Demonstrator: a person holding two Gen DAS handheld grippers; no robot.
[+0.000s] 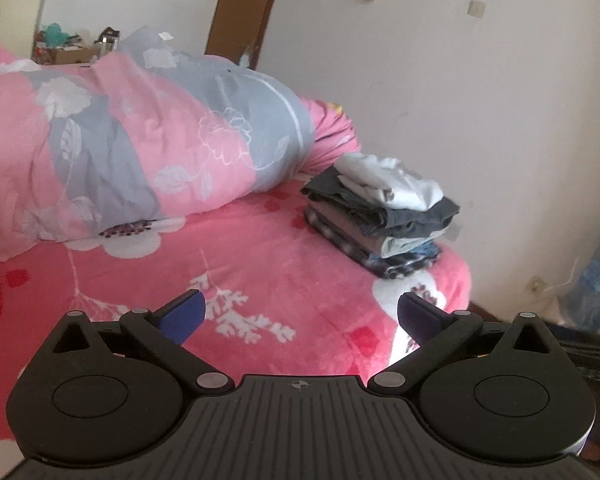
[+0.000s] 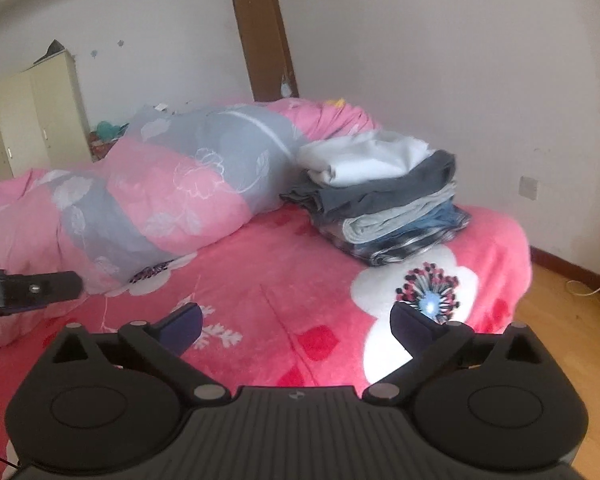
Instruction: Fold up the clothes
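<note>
Stack of folded clothes [image 2: 384,196], white top layer, neat on bed [image 2: 284,300]; both claws [image 1: 300,316] [image 2: 296,322] spread, empty.

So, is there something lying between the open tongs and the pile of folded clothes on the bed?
Nothing visible does. Only bare pink blanket lies between the right tongs and the pile of folded clothes. The rolled quilt sits to the left of that path.

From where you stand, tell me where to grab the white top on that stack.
Take the white top by its folded near edge, coming in level from the front. It lies flat on top of the stack with that thick fold facing the open right gripper; the quilt crowds the left side.
</note>
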